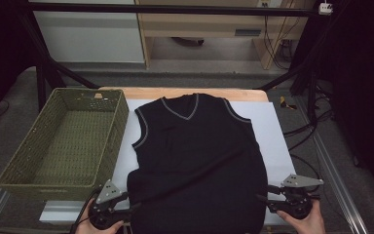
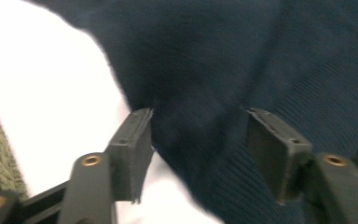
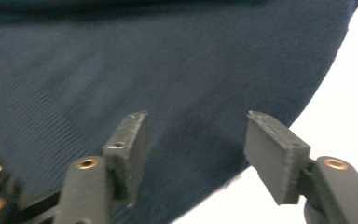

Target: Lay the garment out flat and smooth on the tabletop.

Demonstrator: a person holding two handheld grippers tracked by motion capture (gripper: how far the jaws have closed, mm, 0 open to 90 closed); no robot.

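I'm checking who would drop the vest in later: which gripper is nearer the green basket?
Left. The left gripper sits just below the green basket's near right corner, at the vest's bottom left edge. The right gripper is across the vest, at its bottom right edge.

Tool [image 2: 199,140] open, dark knit vest [image 2: 242,60] beneath

left gripper [image 1: 126,204] and right gripper [image 1: 268,197], each held in one hand low at the near edge, point inward toward each other; jaws of both stand apart, nothing clamped between the pads.
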